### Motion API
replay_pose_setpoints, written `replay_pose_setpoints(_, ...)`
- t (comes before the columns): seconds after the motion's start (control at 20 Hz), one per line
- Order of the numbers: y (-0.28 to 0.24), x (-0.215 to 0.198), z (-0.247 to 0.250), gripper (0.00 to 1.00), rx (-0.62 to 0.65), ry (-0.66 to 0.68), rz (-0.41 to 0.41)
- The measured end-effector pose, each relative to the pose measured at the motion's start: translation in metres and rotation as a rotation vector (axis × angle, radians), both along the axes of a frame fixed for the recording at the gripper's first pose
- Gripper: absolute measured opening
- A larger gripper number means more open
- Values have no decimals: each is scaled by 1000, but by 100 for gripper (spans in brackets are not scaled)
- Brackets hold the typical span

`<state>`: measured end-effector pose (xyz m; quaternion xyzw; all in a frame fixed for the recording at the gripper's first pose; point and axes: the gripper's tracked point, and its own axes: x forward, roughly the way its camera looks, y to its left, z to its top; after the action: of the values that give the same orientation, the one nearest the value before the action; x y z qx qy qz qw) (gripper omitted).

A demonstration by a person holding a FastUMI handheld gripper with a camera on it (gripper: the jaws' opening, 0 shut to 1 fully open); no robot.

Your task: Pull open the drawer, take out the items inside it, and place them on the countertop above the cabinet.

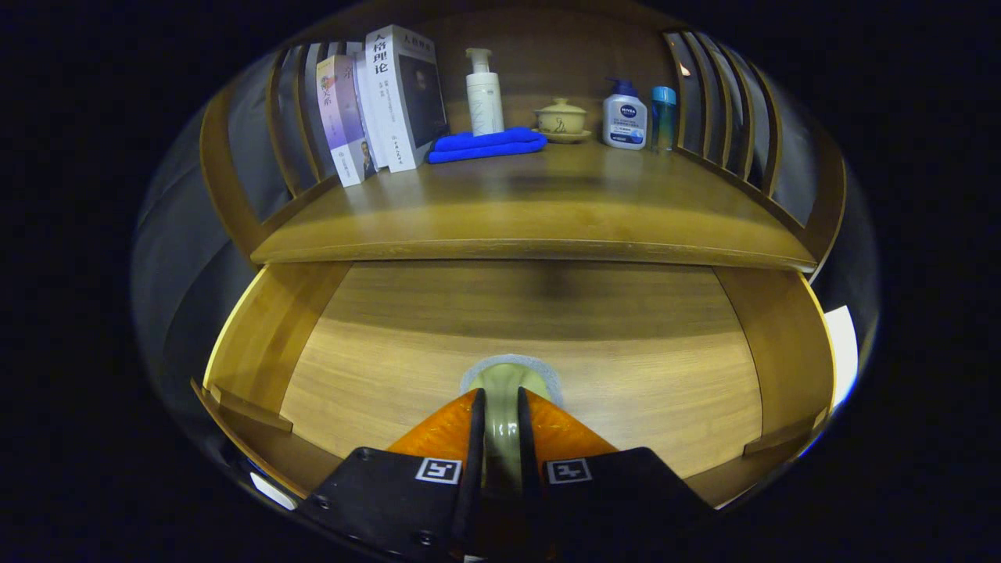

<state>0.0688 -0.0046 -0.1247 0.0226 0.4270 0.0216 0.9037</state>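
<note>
Gripper [500,414] clamped on a pale green glazed object [510,383] over the open drawer [539,344].
Beyond the fingers, on the countertop [532,211]: books [383,102], blue cloth [486,145], pump bottle [484,92], lidded cup [561,117], lotion bottle [624,114], teal bottle [663,117].

The gripper [500,407] has two orange, ridged fingers [442,430] with thin black inner pads. Behind them sit black plates, each bearing a small square black-and-white marker and dark screws near the rim.
</note>
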Motion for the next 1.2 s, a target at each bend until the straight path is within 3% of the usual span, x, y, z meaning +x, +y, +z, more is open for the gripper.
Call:
replay_pose_setpoints(0.05, -4, -1, 3, 26, -15, -14, -9)
replay_pose_setpoints(0.15, -9, -1, 8, 14, -53, -41, 4)
replay_pose_setpoints(1.2, 2, 1, 124, 14, 116, -242, -2)
